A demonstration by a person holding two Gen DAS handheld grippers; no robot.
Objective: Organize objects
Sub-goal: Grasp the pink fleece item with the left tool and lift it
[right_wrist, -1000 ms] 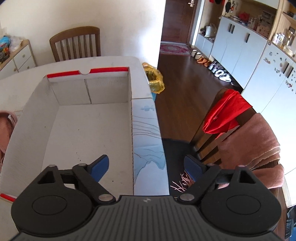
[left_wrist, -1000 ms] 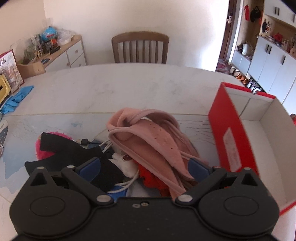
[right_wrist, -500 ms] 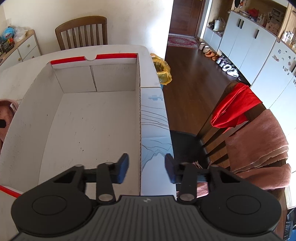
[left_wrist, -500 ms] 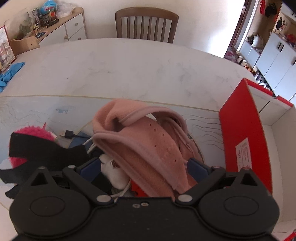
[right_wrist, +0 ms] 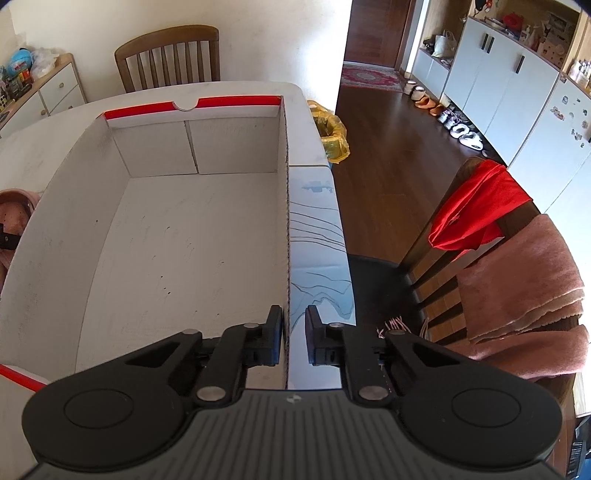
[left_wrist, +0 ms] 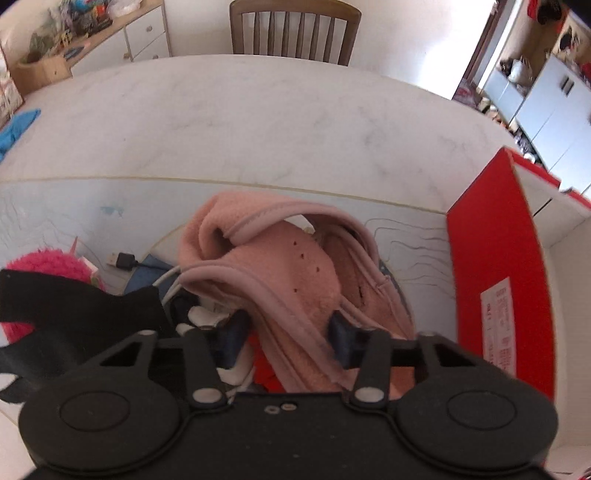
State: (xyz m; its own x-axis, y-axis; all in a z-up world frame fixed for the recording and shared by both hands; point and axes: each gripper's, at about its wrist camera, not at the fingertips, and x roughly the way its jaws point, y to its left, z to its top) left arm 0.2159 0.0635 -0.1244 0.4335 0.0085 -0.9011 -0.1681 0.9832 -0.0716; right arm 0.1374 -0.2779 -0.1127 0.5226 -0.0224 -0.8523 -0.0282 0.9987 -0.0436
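Observation:
A pink fleece garment (left_wrist: pixel 295 266) lies on top of a pile on the blue mat. My left gripper (left_wrist: pixel 290 339) points down into the pile, its jaws closing, and both blue pads press a fold of the pink fleece. A red item and white cable sit under that fold. To the right stands a red-sided cardboard box (left_wrist: pixel 495 266). In the right wrist view the box (right_wrist: pixel 192 251) has a bare white floor. My right gripper (right_wrist: pixel 294 332) straddles the box's right wall (right_wrist: pixel 286 221), jaws closing. The left pad touches the wall and a narrow gap shows at the right pad.
A black cloth (left_wrist: pixel 74 306), a fluffy magenta item (left_wrist: pixel 48 264) and a USB plug (left_wrist: pixel 120 260) lie left of the pile. A wooden chair (left_wrist: pixel 291 29) stands behind the table. Right of the table a chair carries a red cloth (right_wrist: pixel 476 206) and a pink towel (right_wrist: pixel 524 288).
The left gripper came down and forward onto the pile, and its jaws narrowed around the pink fleece. The right gripper's jaws narrowed from wide apart to close around the box's right wall.

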